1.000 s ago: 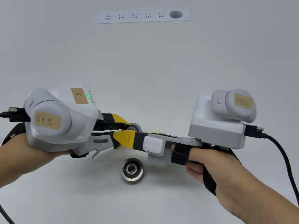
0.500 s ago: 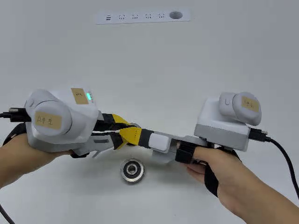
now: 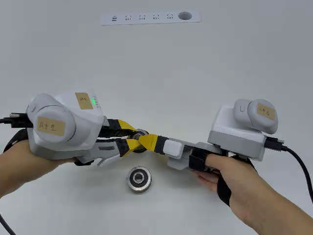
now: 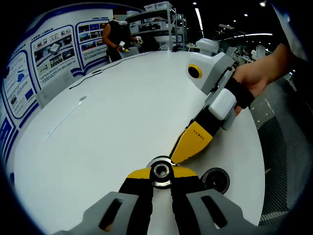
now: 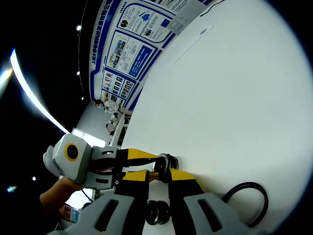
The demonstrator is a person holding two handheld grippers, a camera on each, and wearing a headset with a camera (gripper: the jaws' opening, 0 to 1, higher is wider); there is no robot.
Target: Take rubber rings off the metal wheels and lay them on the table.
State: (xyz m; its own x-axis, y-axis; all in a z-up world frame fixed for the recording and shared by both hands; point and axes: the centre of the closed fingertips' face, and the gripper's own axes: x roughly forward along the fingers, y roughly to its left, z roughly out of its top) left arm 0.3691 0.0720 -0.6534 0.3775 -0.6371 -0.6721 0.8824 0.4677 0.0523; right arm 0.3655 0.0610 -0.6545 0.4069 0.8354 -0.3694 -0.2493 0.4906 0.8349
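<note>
My left gripper (image 3: 136, 135) is shut on a small metal wheel (image 3: 141, 132) and holds it just above the table; in the left gripper view its yellow jaws (image 4: 161, 174) clamp the wheel (image 4: 161, 170) by the hub. My right gripper (image 3: 146, 141) comes in from the right, its yellow tips pinched together on the dark rubber ring at that wheel's edge (image 5: 165, 163). A second wheel (image 3: 139, 178) with its black ring on lies flat on the white table (image 3: 161, 73) below the two grippers.
A white power strip (image 3: 150, 17) lies at the far edge of the table. A black cable (image 3: 296, 164) trails from the right gripper. A black loop (image 5: 246, 195) lies by the right jaws; ring or cable, I cannot tell.
My right gripper has drawn back to the right and slightly down, with its tips still at the wheel's edge. The left gripper and the wheel on the table have stayed put.
</note>
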